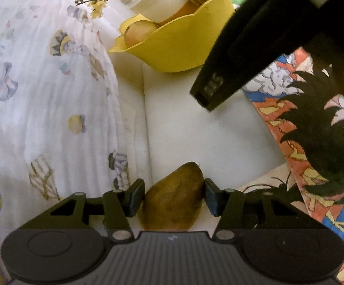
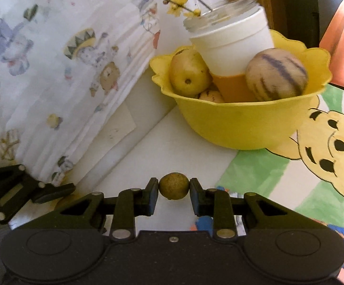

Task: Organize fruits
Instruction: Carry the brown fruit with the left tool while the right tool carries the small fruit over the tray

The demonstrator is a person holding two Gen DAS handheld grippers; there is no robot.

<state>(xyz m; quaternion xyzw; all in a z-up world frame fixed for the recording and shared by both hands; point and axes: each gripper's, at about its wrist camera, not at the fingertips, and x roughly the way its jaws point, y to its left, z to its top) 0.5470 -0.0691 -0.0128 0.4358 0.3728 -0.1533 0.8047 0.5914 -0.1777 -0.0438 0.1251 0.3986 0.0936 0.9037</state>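
Three fruits point(image 2: 276, 74) fill yellow bowl point(image 2: 238, 123).

A brownish-green pear point(image 1: 174, 197) sits clamped between the left gripper point(image 1: 173, 196) pads; a small round olive-brown fruit point(image 2: 174, 188) is pinched in the right gripper point(image 2: 174, 196).

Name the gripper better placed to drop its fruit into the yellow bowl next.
Probably right. The right gripper is shut on the small round fruit, facing the yellow bowl closely. The left gripper's brown fruit sits farther back.
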